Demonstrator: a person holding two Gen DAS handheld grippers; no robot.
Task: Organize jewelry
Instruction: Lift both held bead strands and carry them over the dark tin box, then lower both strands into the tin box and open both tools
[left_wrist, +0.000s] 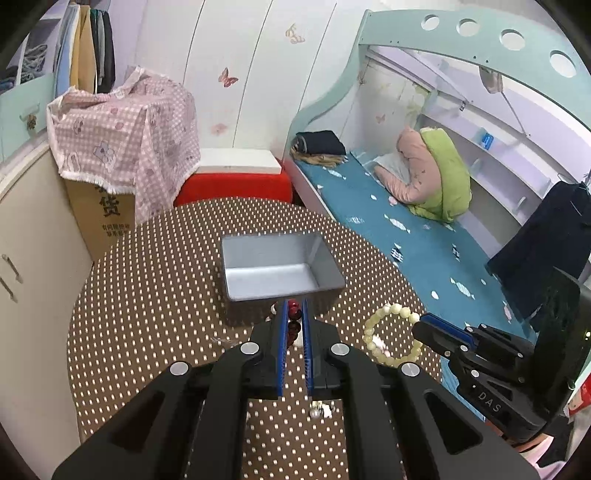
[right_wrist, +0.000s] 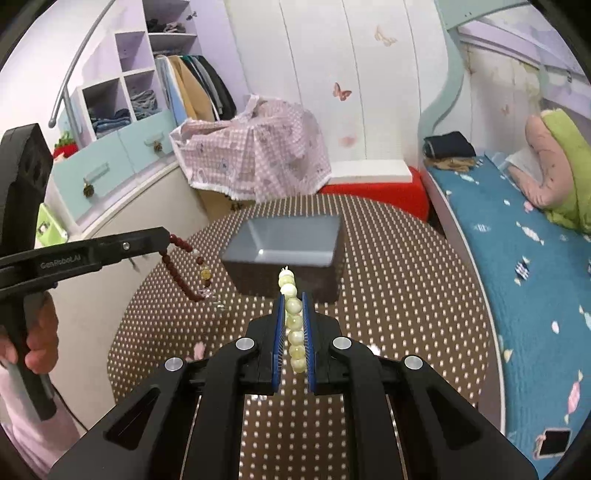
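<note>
An empty grey box (left_wrist: 277, 269) (right_wrist: 284, 251) stands on the round dotted table (left_wrist: 147, 295) (right_wrist: 406, 295). My left gripper (left_wrist: 294, 306) (right_wrist: 168, 236) is shut on a dark red bead bracelet (left_wrist: 293, 325) (right_wrist: 184, 273), which hangs above the table just in front of the box's near wall. My right gripper (right_wrist: 293, 299) (left_wrist: 421, 325) is shut on a cream bead bracelet (right_wrist: 293, 321) (left_wrist: 391, 339), held in the air right of the left gripper, short of the box. A small shiny trinket (left_wrist: 319, 411) lies on the table under the left gripper.
A bed with a blue cover (left_wrist: 406, 236) (right_wrist: 517, 266) runs along the table's right side. A red stool with a white slab (left_wrist: 236, 177) and a cardboard box under pink checked cloth (left_wrist: 125, 136) stand behind the table. A person's hand (right_wrist: 37, 343) holds the left gripper's handle.
</note>
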